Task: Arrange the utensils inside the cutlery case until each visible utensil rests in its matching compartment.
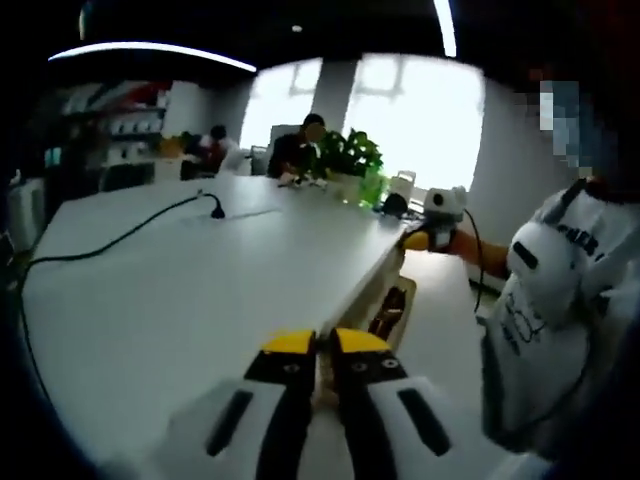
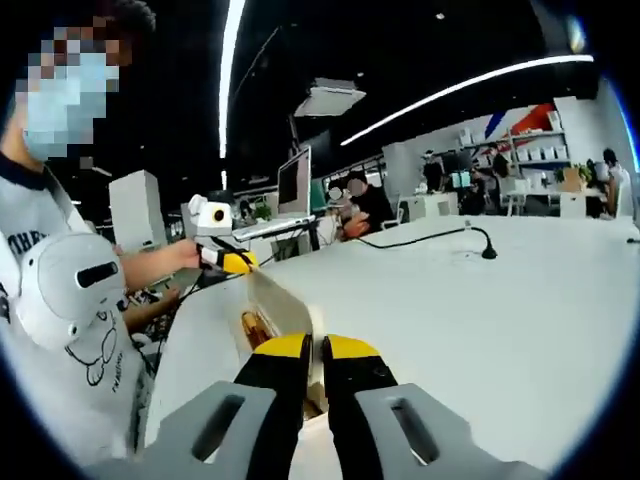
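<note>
There are two tongs, one in each hand. The left tongs (image 1: 318, 345) have black jaws with yellow tips, and the jaws are clenched with nothing between them. The right tongs (image 2: 316, 350) look the same and are clenched on nothing too.

There is one big white desk (image 1: 170, 280). One black cable (image 1: 110, 240) lies across it.

There is one cutlery case (image 2: 275, 320). It sits at the near edge of the desk, just past the right tongs. Its pale lid stands up open. Inside I can see something brown and orange, but it is too blurry to count the utensils. In the left gripper view the cutlery case (image 1: 392, 312) is by the right edge of the desk.

One person in a white shirt (image 2: 70, 330) stands near. More people sit far away by a green plant (image 1: 350, 155).
</note>
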`<state>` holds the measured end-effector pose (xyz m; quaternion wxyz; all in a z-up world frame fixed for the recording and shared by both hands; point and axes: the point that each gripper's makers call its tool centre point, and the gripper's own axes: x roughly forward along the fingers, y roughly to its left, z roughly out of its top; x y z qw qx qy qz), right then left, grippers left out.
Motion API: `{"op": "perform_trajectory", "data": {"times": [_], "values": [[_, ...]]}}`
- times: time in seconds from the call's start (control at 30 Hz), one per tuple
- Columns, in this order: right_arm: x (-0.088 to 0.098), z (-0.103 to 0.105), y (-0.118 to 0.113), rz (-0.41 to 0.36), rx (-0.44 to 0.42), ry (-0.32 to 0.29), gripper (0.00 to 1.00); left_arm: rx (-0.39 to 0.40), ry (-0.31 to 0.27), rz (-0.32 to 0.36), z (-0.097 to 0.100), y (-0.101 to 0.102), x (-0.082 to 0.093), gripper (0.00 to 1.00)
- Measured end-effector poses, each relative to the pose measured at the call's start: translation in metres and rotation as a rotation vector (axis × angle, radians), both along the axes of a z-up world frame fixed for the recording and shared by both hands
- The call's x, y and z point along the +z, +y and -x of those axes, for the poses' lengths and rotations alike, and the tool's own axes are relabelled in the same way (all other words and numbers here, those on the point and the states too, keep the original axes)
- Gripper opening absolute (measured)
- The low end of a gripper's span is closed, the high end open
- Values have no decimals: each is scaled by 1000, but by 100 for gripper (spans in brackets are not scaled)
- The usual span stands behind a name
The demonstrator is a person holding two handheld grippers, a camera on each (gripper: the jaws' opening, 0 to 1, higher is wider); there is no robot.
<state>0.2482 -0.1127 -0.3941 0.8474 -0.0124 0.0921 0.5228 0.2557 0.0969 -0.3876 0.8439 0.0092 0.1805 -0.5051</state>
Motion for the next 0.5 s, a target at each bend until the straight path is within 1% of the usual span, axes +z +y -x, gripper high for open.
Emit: {"op": "perform_trajectory", "data": {"times": [0.03, 0.07, 0.1, 0.13, 0.2, 0.23, 0.27, 0.4, 0.5], "values": [[-1, 1, 0, 16, -1, -37, 4, -4, -14, 5, 2, 0, 1, 7], [-3, 2, 0, 29, 3, -55, 4, -3, -29, 11, 4, 0, 2, 7], [-4, 5, 0, 58, 11, -105, 4, 1, -41, 9, 5, 0, 1, 7], [-5, 6, 0, 71, 12, -139, 4, -3, -63, 0, 8, -1, 1, 7], [-6, 8, 1, 116, 17, -230, 4, -13, -121, -20, 12, -1, 1, 8], [-7, 8, 1, 127, 19, -256, 4, -13, -128, -27, 13, -1, 0, 8], [-10, 10, 1, 124, 21, -246, 4, -13, -130, -30, 14, -1, -1, 8], [-11, 9, -1, 126, 22, -260, 4, -24, -145, -30, 20, -1, -2, 8], [-12, 9, -1, 135, 26, -273, 4, -27, -167, -32, 24, -1, -4, 8]]}}
